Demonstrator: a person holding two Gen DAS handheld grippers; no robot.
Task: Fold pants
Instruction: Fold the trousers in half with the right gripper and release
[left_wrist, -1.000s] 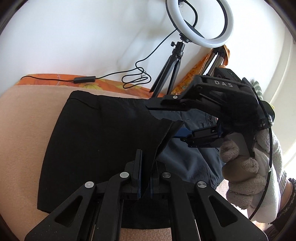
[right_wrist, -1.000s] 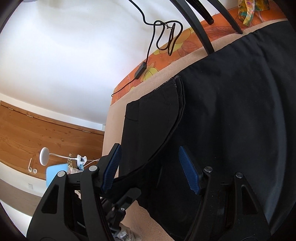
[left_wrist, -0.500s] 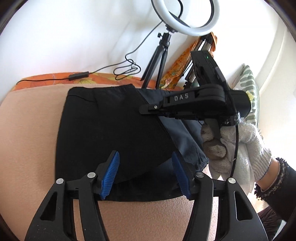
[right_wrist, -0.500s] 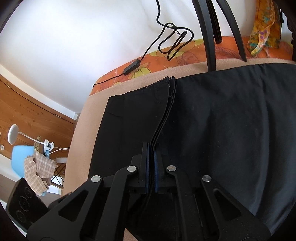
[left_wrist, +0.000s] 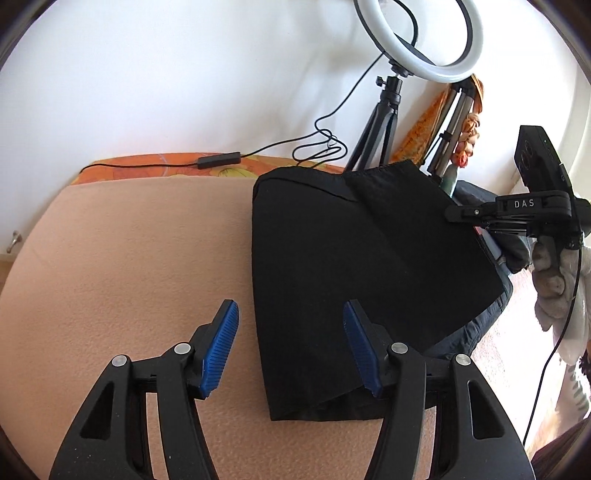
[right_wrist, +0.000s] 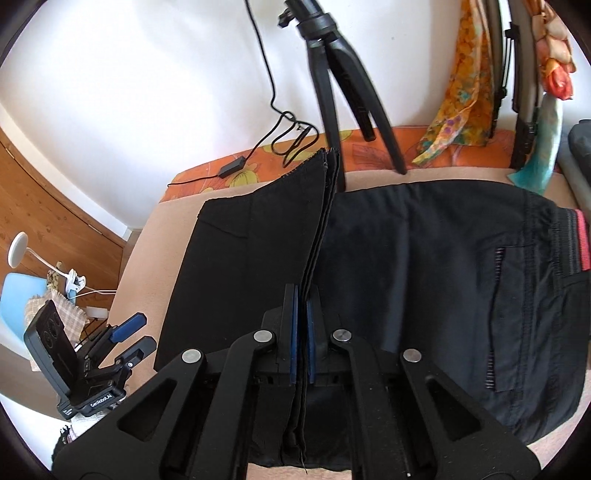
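Pinching a raised flap of the black fabric pants (right_wrist: 388, 280) between blue-padded fingers (right_wrist: 293, 332) pressed together on the stacked cloth edges: the right gripper (right_wrist: 302, 332), at 6 o'clock in its own view. Seen from the left wrist camera at 3 o'clock, gripped by a white knit-gloved right hand (left_wrist: 554, 280). Spread wide and holding nothing, the left gripper (left_wrist: 291, 347), hovering over the near edge of the pants (left_wrist: 354, 266), one blue ribbed pad (left_wrist: 218, 350) above bare peach fleece surface (left_wrist: 129, 258), the other above black cloth. Lying folded on that peach surface, the pants, filling the centre-to-3 o'clock part of the left view; red-trimmed elastic waistband (right_wrist: 576, 240) toward 3 o'clock in the right view. Standing behind at 12 o'clock, a white ring light (left_wrist: 417, 37) on a black tripod (right_wrist: 340, 81), cable trailing over an orange floral sheet (right_wrist: 373, 147).
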